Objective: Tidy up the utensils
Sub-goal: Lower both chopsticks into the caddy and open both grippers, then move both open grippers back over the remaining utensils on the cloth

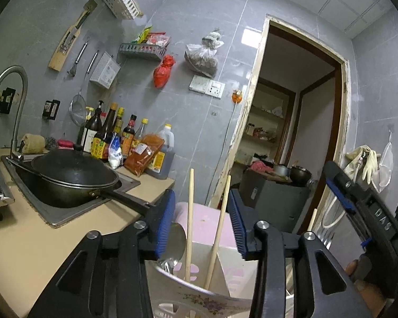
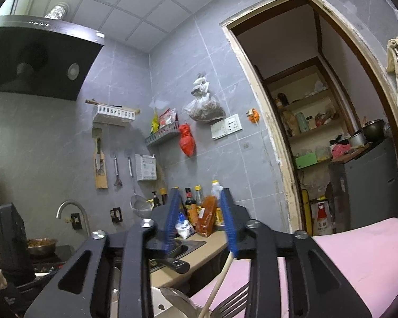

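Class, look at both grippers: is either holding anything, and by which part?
Nothing is held. The left gripper stands open around two free chopsticks; the right gripper is open too.

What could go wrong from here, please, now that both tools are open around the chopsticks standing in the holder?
The two chopsticks lean loosely in the white holder between the left tool's open pads; pulling back carelessly could snag one and tip it out. The right tool sits close to another chopstick beside its pad, with a fork and spoon just below, so a sideways move might knock them.
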